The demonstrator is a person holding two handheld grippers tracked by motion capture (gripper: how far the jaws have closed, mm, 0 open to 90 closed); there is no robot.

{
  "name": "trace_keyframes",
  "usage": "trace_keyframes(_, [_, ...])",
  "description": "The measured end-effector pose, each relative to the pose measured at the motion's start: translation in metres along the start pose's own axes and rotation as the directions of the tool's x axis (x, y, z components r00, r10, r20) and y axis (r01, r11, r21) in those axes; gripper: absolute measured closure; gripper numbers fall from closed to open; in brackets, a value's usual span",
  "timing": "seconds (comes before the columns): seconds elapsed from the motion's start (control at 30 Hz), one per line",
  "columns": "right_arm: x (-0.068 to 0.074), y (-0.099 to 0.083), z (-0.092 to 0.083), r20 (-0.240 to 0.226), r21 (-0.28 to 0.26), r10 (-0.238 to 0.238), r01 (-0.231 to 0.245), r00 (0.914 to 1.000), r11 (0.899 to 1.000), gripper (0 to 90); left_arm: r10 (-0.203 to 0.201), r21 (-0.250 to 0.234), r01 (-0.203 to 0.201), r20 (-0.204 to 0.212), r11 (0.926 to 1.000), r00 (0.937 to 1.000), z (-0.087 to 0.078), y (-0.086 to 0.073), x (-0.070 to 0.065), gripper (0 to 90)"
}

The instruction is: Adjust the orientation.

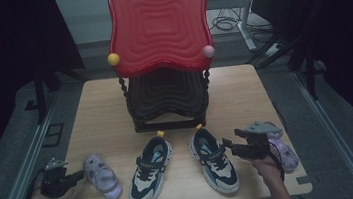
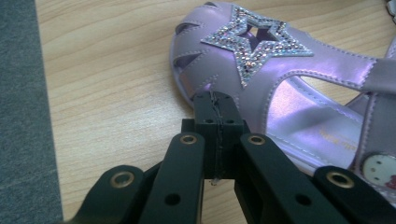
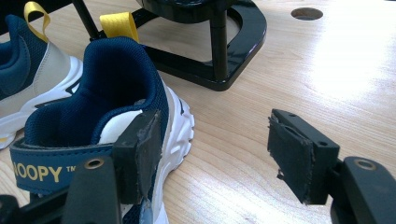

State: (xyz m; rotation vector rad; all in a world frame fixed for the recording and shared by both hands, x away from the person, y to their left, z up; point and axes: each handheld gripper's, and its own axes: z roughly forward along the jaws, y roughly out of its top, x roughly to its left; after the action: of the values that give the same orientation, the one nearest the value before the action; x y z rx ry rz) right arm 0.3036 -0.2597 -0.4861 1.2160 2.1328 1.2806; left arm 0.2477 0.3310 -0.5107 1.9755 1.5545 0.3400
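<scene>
a light wooden table (image 1: 105, 107) holds a little rack (image 1: 167, 103) with a big red tray (image 1: 158, 26) on top and a dark tray under it. the rack stands at the back middle of the table.

in front of the rack sit two blue and white sneakers side by side. the left sneaker (image 1: 150, 170) and the right sneaker (image 1: 214, 160) each have a yellow loop at the heel, and the heels point to the rack.

a purple sandal (image 1: 102, 177) lies near the left edge of the table. the left gripper (image 1: 75, 177) is just beside it. in the left gripper view its jaws are pressed tight together with nothing between them, and their tip is right at the edge of the sandal (image 2: 280, 84), which has a sparkly star on top.

another purple sandal (image 1: 281, 148) lies near the right edge. the right gripper (image 1: 232, 141) is between it and the right sneaker. in the right gripper view its jaws are wide apart and hold nothing. one jaw is right by the side of the sneaker (image 3: 107, 93), and the other is over bare wood.
</scene>
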Motion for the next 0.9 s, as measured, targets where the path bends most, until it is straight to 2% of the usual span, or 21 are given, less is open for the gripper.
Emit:
trace_keyframes(0.17, [0.0, 0.0, 0.0, 0.0, 0.0, 0.0, 0.0, 1.0, 1.0, 34.9, -0.007, 0.004, 0.007, 0.022, 1.0, 0.9997, 0.004, 0.007, 0.005, 89.9])
trace_keyframes(0.4, [0.0, 0.0, 0.0, 0.001, 0.001, -0.001, 0.001, 1.0, 1.0, 34.8, 0.007, 0.01, -0.007, 0.031, 0.9999, 0.9995, 0.009, 0.016, 0.007, 89.9])
trace_keyframes(0.9, [-0.003, -0.001, -0.002, 0.006, -0.007, 0.004, -0.004, 1.0, 1.0, 34.8, 0.04, 0.021, -0.042, 0.095, 0.9989, 0.9947, 0.026, 0.039, 0.014, 89.9])
